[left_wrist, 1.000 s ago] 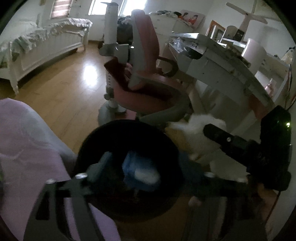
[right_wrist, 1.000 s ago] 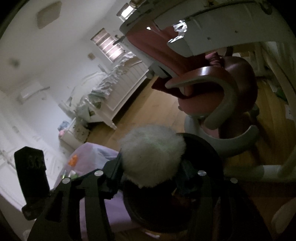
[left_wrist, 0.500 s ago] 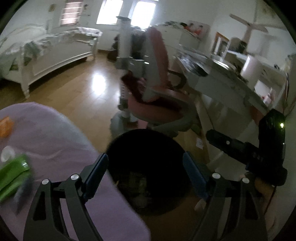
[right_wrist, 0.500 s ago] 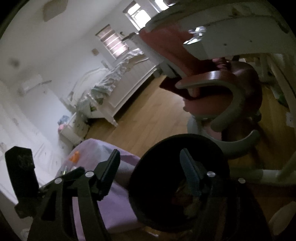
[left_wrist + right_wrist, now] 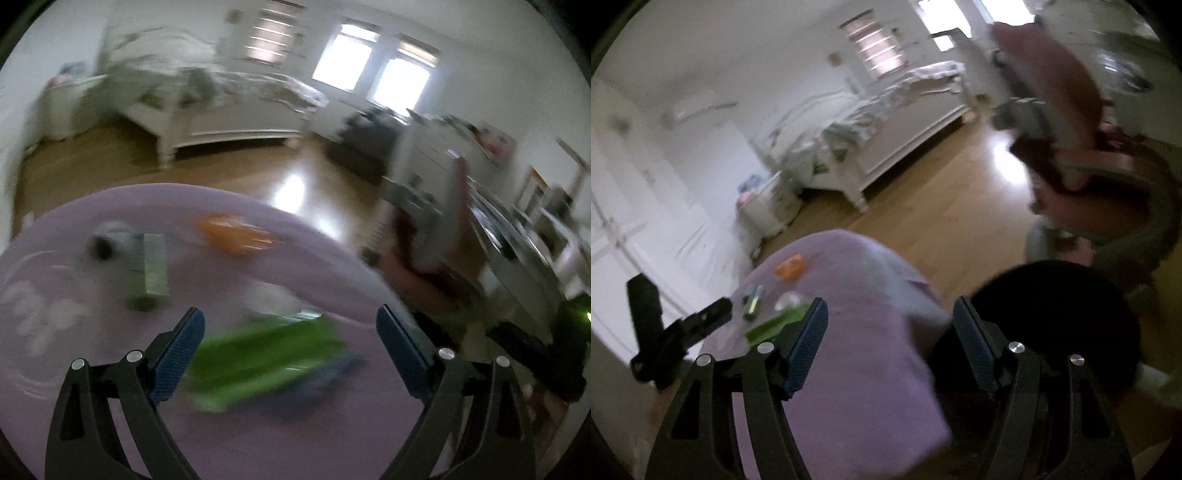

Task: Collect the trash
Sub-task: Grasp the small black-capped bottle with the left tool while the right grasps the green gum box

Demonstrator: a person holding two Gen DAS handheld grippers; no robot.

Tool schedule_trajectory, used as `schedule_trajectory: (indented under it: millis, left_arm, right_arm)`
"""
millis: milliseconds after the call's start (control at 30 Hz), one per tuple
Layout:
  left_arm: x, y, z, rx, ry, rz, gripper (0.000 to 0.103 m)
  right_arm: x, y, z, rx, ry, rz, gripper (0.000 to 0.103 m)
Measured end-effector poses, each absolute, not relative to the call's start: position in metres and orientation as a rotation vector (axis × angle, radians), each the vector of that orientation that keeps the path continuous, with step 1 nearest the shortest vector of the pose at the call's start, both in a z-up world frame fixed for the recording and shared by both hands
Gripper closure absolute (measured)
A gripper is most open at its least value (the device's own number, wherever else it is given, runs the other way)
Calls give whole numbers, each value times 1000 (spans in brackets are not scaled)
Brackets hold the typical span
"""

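My left gripper (image 5: 290,332) is open and empty above a purple-covered table (image 5: 92,369). Blurred trash lies on it: a green wrapper (image 5: 258,362) between the fingers, an orange wrapper (image 5: 232,232), a small green box (image 5: 151,269) and white scraps (image 5: 40,314). My right gripper (image 5: 890,343) is open and empty over the table's near edge (image 5: 857,387). The black trash bin (image 5: 1060,325) stands to its right on the floor. The right wrist view also shows the green wrapper (image 5: 775,325), the orange wrapper (image 5: 790,267) and the left gripper's body (image 5: 676,328).
A pink desk chair (image 5: 1082,162) stands behind the bin, beside a white desk (image 5: 517,236). A white bed (image 5: 221,107) stands across the wooden floor (image 5: 923,206). White wardrobe doors (image 5: 635,236) are at the left.
Both grippers swung left, away from the bin and over the purple table. The white wad and the blue piece held one second ago are gone from the fingers; both grippers are open.
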State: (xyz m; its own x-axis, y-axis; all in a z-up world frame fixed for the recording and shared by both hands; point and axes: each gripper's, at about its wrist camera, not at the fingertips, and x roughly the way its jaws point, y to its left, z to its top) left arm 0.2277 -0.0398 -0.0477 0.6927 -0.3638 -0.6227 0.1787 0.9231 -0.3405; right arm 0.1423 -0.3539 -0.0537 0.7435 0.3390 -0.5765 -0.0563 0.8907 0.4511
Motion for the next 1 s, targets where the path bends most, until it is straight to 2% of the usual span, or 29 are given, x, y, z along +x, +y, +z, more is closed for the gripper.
schedule_trajectory:
  millis: [200,267,333,533,567,667,833,1000]
  left_arm:
    - [267,48,-58,-267,785,-175,11]
    - [282,59,-64,-227,812,-161,22]
    - [299,64,-72,-172,848,-159,29]
    - [330,64,-92,-43,891,-171,32]
    - [335,62,-96,-28,900,-186,37]
    - [341,60,-100,29,896,-194,42]
    - [344,74,-99,11,890,-194,64]
    - [340,90,-97,-50,877,-187,64]
  right_arm:
    - [183,-257,-43,344,744,395,33]
    - [198,-218,-41,314,762,460,33]
    - [211,-181,-41,280,779,519,33]
    - [244,-87,-47,145,854,600,33]
    - [248,-78,-50,124,864,603,33]
    - [267,-49,-63,75,909,608,33]
    - [288,-18,-79,26,952,607,33]
    - [308,11,-91,-43,978,583,38]
